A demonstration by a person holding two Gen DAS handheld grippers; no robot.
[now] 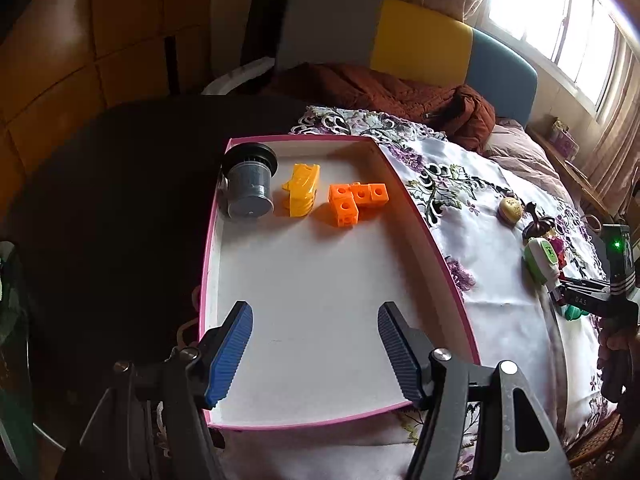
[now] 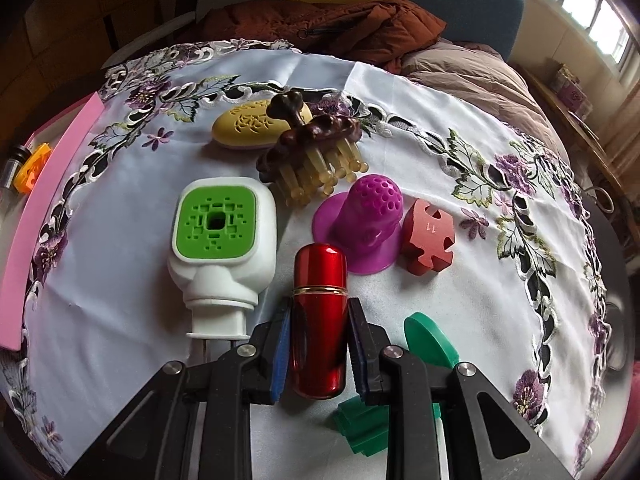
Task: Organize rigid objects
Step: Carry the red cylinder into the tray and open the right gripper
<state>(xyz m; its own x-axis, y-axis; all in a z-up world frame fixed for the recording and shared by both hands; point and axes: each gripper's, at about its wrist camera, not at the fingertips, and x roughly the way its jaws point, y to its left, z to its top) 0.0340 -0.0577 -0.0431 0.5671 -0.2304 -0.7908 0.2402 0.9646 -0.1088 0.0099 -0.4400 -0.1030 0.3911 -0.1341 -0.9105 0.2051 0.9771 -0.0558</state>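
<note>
Plainly, our right claw [image 2: 318, 354] is clamped on the red metal tube [image 2: 319, 320], both pads pressed to its lower half while it appears to lie on the cloth; our left claw [image 1: 316, 352] hangs wide and empty over the near end of the pink-rimmed tray [image 1: 424, 216], where a grey cup [image 1: 250, 182], a yellow piece [image 1: 301, 189] and orange cubes [image 1: 357, 201] already sit along the far side.

The tube is glossy and round, so we judge it could twist or slide out of the pads on the lift; the grip sits low on the body, and the long free end could swing as we carry it. The white and green plug-in device [image 2: 222, 240] lies just beside the left pad, and a green disc [image 2: 430, 340] and green block [image 2: 362, 426] lie just beside the right one; a careless rise could drag any of them. The magenta cone [image 2: 360, 228], red puzzle piece [image 2: 428, 242], brown massager [image 2: 312, 148] and yellow oval [image 2: 256, 124] stand ahead, so a forward sweep could knock them.

The counter wears a white embroidered cloth [image 2: 400, 92] with purple flowers, loose enough, we think, to wrinkle and snag; behind it lie a rust-brown quilted jacket [image 2: 320, 20] and a block-coloured headboard [image 1: 400, 36], with a bright window [image 1: 560, 12] at right.
</note>
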